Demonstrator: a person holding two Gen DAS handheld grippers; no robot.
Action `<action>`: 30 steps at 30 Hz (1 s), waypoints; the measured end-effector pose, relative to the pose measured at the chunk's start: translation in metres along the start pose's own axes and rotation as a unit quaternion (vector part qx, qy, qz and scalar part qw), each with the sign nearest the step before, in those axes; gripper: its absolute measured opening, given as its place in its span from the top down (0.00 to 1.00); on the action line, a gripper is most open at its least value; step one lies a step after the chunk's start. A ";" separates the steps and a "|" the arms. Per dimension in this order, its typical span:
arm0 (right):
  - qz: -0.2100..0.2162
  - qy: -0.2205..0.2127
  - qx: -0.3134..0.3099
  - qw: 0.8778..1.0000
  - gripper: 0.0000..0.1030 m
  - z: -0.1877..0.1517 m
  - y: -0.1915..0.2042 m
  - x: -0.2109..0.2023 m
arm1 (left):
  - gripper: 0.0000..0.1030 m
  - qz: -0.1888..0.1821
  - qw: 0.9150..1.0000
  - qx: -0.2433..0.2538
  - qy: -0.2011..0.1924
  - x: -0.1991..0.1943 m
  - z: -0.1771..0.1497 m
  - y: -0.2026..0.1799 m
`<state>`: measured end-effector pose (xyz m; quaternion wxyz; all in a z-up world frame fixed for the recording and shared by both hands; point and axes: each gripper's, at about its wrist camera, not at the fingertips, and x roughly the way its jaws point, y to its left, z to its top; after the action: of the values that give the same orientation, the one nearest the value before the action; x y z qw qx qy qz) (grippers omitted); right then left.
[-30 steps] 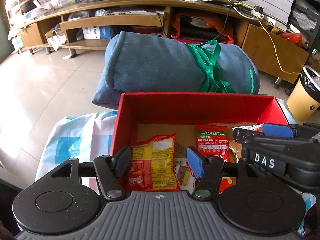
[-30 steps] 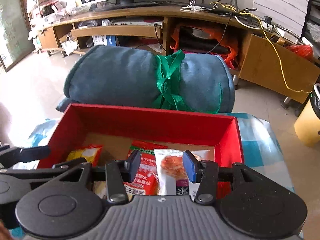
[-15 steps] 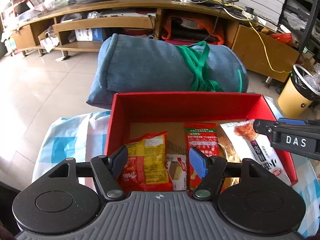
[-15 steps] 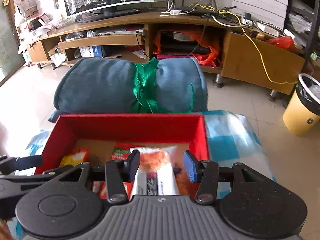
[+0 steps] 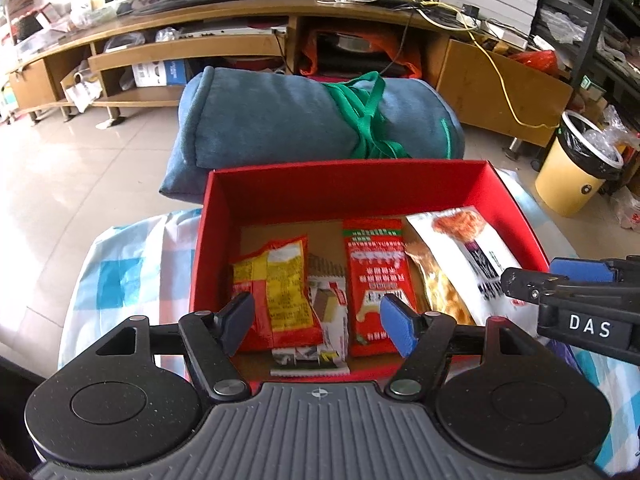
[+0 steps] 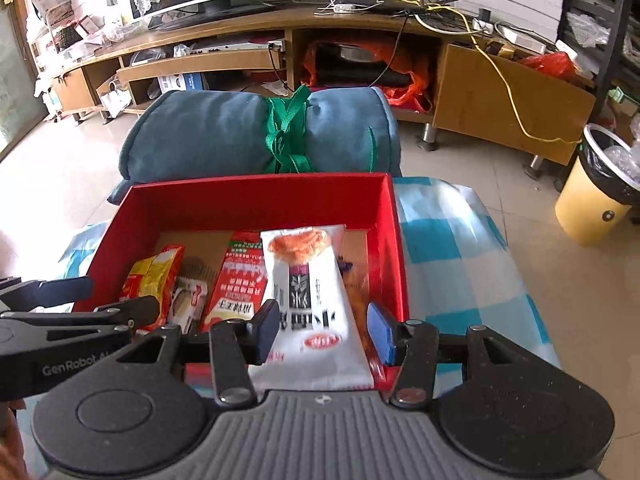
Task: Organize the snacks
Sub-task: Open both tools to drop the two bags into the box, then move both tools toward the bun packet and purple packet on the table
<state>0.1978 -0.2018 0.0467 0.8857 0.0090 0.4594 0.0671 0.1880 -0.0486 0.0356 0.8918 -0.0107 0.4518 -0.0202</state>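
A red box (image 5: 348,184) (image 6: 256,196) holds several snack packs: a yellow-red pack (image 5: 280,296) (image 6: 154,276), a small wafer pack (image 5: 326,312) (image 6: 188,300), a red pack (image 5: 378,280) (image 6: 238,276) and a white pack with an orange picture (image 5: 468,248) (image 6: 308,292). My left gripper (image 5: 318,322) is open and empty above the box's near edge. My right gripper (image 6: 322,332) is open above the white pack, which lies loose in the box's right side. The right gripper also shows in the left wrist view (image 5: 560,284).
The box stands on a blue-and-white checked cloth (image 6: 448,256) (image 5: 132,264). A rolled blue blanket with green straps (image 5: 312,124) (image 6: 256,136) lies behind it. A yellow bin (image 6: 600,196) stands at the right. A wooden TV cabinet (image 5: 240,48) is at the back.
Both grippers have pulled back and up from the box. The white pack now lies free in the box's right side, away from my right gripper's fingers.
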 end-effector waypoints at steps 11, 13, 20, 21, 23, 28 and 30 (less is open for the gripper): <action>0.001 0.023 -0.009 1.000 0.52 -0.040 0.005 -0.021 | 0.23 -0.027 0.999 0.008 0.025 -0.015 -0.039 -0.009; -0.001 0.027 -0.005 1.000 0.52 -0.046 0.002 -0.023 | 0.23 -0.031 0.999 0.010 0.031 -0.015 -0.045 -0.010; -0.001 0.043 0.010 0.999 0.51 -0.064 -0.012 -0.028 | 0.20 -0.035 0.998 0.031 0.047 -0.015 -0.063 -0.023; -0.002 0.044 0.010 0.999 0.49 -0.065 -0.014 -0.029 | 0.20 -0.035 0.998 0.034 0.049 -0.014 -0.065 -0.025; -0.003 0.047 0.012 0.999 0.46 -0.068 -0.019 -0.029 | 0.19 -0.034 0.997 0.040 0.052 -0.013 -0.069 -0.029; -0.012 0.054 0.031 0.998 0.41 -0.072 -0.039 -0.029 | 0.16 -0.035 0.996 0.056 0.065 -0.008 -0.075 -0.036; -0.015 0.061 0.041 0.997 0.39 -0.073 -0.048 -0.026 | 0.15 -0.033 0.995 0.061 0.070 -0.006 -0.076 -0.038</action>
<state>0.1288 -0.2561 0.0215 0.8556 0.0348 0.5153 0.0353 0.1220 -0.0868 -0.0037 0.8559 0.0303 0.5104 -0.0783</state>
